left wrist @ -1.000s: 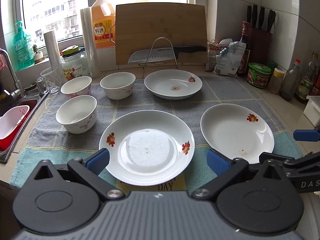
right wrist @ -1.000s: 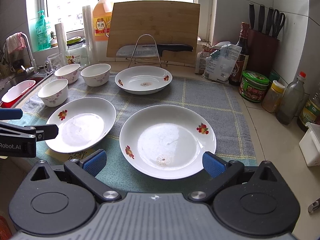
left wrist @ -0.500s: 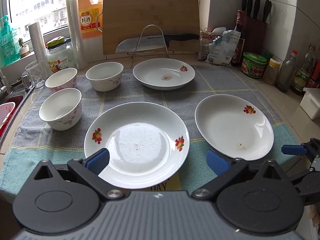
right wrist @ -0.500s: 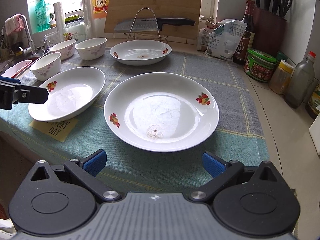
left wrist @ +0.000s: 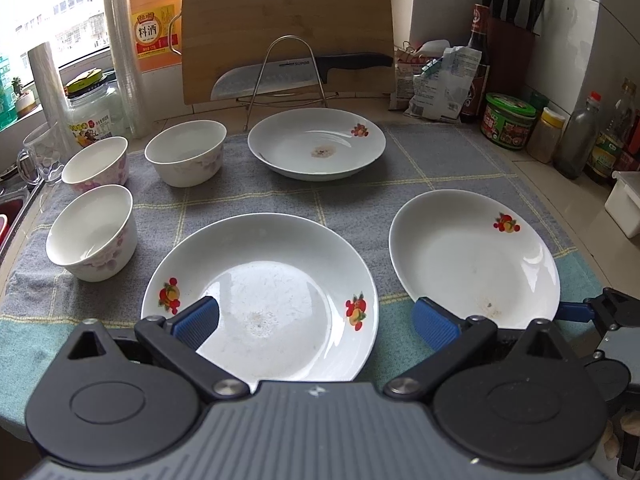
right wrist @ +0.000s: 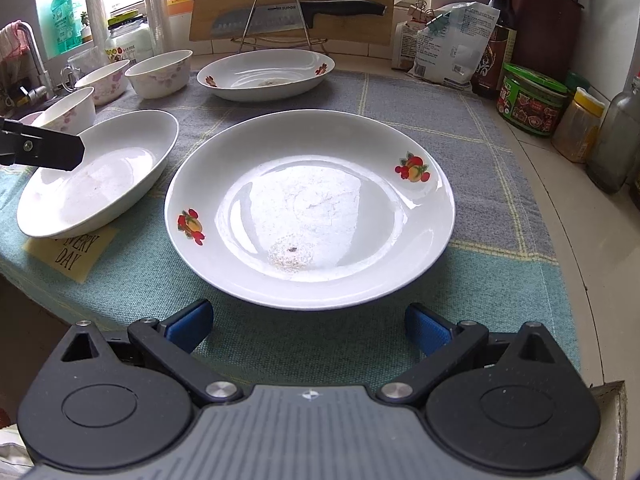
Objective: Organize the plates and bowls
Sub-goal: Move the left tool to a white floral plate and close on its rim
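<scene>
left tongs: left gripper (left wrist: 316, 320) spread wide, nothing held, one blue pad over the near rim of the left plate (left wrist: 260, 300)
right tongs: right gripper (right wrist: 308, 326) wide open and empty, just short of the right plate (right wrist: 310, 208)
progress: looks like the very start, nothing stacked yet
plates: three, lying apart; far plate (left wrist: 316, 142) sits by the knife rack (left wrist: 286, 76)
bowls: three bowls (left wrist: 92, 232), separate, at the left edge
left to do: judging by this, all the stacking
surface: checked dish towel (left wrist: 440, 168) on a counter
room: kitchen, window behind, cutting board (left wrist: 286, 28), jars along the right wall
</scene>
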### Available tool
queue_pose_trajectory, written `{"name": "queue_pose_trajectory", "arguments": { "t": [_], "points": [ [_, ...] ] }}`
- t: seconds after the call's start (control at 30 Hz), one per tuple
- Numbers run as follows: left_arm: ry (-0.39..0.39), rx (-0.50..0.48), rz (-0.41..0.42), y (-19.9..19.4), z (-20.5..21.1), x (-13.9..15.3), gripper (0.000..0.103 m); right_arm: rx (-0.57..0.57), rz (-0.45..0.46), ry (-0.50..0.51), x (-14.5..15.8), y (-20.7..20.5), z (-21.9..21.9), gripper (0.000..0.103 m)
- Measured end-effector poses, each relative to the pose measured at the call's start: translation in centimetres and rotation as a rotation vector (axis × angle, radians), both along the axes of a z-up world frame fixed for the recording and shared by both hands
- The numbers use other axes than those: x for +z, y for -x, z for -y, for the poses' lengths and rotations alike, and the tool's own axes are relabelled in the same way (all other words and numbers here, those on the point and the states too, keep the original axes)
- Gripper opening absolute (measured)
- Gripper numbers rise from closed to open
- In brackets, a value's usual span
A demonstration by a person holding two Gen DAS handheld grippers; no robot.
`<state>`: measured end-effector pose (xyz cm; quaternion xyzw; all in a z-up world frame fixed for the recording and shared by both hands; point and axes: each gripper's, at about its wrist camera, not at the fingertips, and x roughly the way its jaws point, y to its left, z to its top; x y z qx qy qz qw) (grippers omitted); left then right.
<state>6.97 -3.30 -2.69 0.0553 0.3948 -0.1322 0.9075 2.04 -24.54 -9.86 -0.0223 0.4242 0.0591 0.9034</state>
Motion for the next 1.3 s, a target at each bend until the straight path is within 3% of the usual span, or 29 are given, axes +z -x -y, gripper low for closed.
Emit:
{"name": "queue_pose_trajectory", "arguments": {
  "t": [0.2, 0.57, 0.87, 1.3],
  "points": [
    [0.0, -0.023, -0.026, -1.1, 0.7, -0.5, 0.102, 0.058, 0.001, 0.019, -0.1, -0.5, -0.2, 0.103],
    [-0.022, -0.146, -0.019, -2.7, 2.6, -0.3, 0.102, 0.115, 0.106, -0.006, -0.7, 0.6, 1.1, 0.103],
    [0.051, -0.296, -0.059, -5.5, 3.9, -0.1, 0.102, 0.124, 0.155, -0.01, -1.1, 0.5, 1.3, 0.103],
    [-0.039, -0.533, -0.104, -9.4, 7.9, -0.9, 0.102, 0.096, 0.198, -0.011, -1.5, 0.5, 1.2, 0.103]
  ]
}}
